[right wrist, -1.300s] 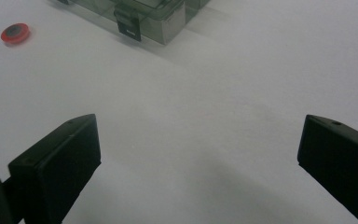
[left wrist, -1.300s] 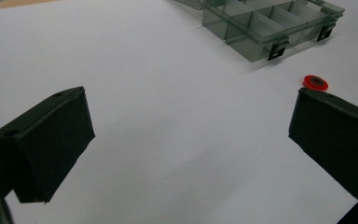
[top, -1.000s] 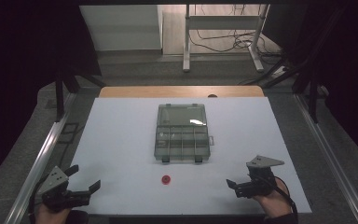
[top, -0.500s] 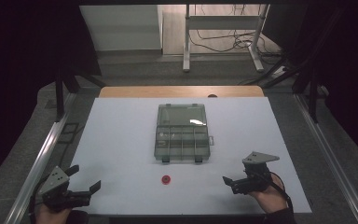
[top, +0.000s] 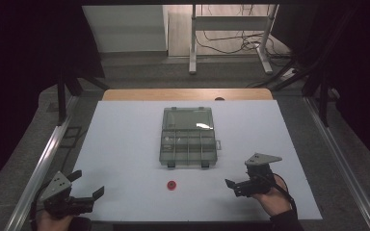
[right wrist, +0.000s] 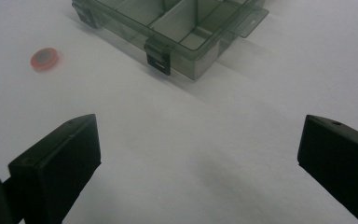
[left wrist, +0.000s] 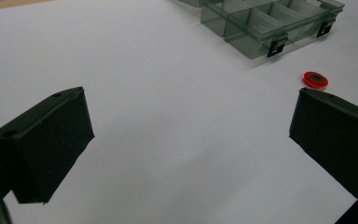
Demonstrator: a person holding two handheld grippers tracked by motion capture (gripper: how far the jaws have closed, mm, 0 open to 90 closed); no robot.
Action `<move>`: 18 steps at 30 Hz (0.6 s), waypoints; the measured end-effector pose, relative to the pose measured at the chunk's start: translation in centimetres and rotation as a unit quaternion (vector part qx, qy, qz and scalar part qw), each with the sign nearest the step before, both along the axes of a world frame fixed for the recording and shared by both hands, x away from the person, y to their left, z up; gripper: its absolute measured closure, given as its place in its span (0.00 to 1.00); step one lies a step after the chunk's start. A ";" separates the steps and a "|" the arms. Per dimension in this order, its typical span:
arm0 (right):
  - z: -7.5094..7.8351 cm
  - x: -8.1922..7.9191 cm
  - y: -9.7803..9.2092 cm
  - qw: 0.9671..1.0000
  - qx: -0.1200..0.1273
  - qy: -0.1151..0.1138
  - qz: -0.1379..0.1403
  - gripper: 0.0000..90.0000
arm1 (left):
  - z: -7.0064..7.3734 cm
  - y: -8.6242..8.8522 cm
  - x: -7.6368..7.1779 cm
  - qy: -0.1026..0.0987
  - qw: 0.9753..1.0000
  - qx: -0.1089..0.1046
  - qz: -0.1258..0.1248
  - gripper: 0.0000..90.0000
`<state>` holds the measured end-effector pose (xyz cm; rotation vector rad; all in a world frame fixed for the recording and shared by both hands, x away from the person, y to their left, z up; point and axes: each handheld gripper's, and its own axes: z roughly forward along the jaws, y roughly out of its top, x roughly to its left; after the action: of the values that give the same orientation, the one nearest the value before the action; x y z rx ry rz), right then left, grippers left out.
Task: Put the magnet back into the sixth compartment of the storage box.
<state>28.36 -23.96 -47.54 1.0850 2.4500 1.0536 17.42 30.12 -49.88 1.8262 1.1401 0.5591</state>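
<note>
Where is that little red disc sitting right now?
In the high view, the red disc lies on the white table, just in front of the compartment box.

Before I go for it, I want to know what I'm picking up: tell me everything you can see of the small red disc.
The small red disc is round, flat and bright red-orange, with a darker centre that makes it look ring-like; the material looks like plastic or rubber, though that is uncertain. It lies flat on the white table, just in front of the clear compartment box and apart from it. Nothing touches it. The left gripper and the right gripper are both off to its sides, jaws open.
</note>
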 end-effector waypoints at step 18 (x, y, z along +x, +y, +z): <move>0.0 1.0 2.7 1.000 -0.008 0.002 0.026 0.00 | 0.0 0.0 0.0 0.001 1.000 0.001 -0.002 0.00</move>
<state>29.37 -21.30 -47.52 1.0241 2.4989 1.0466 17.43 30.11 -49.87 1.8313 1.1363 0.5576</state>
